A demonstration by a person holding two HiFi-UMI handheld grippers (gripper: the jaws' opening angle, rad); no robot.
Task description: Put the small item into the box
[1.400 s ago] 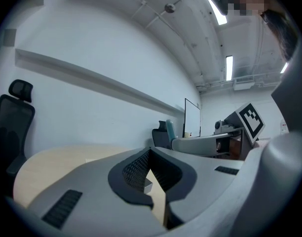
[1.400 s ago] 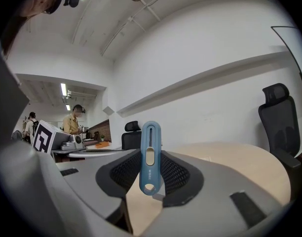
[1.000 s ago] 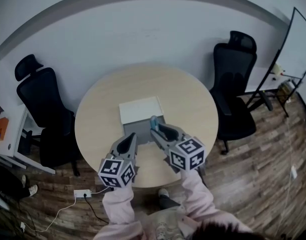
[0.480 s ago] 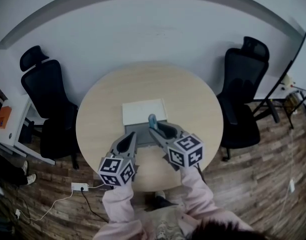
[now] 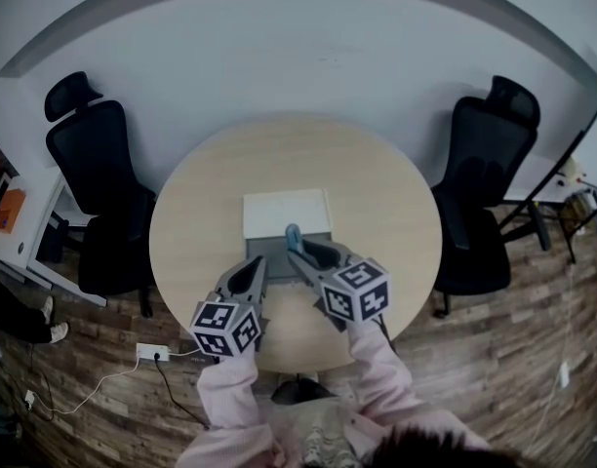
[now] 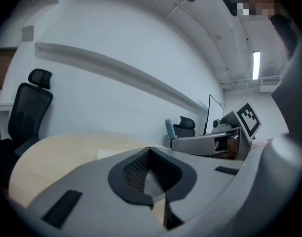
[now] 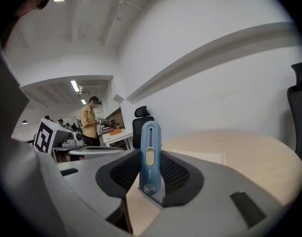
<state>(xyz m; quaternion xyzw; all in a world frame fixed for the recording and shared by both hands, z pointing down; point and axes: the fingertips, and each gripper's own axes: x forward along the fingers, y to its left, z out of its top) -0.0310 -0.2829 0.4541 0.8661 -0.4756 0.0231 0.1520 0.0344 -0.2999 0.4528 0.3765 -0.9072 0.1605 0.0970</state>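
On the round table (image 5: 377, 193) lies a white lid (image 5: 286, 213), and just in front of it an open grey box (image 5: 275, 250). My right gripper (image 5: 300, 250) is shut on a slim blue item (image 5: 293, 234), which stands upright over the box's far right part. In the right gripper view the blue item (image 7: 150, 154) sits clamped between the dark pads (image 7: 178, 174). My left gripper (image 5: 252, 275) hovers at the box's near left edge, jaws together with nothing held. In the left gripper view its tips (image 6: 150, 152) meet, and the blue item (image 6: 169, 131) shows beyond.
Black office chairs stand at the table's left (image 5: 99, 174) and right (image 5: 489, 178). A power strip (image 5: 152, 352) with its cable lies on the wood floor. A person (image 7: 89, 120) stands by desks far off in the right gripper view. A whiteboard stand (image 5: 572, 178) is at the far right.
The head view has shifted a little. My right gripper with the blue item has drifted slightly left over the box. The left gripper has hardly moved.
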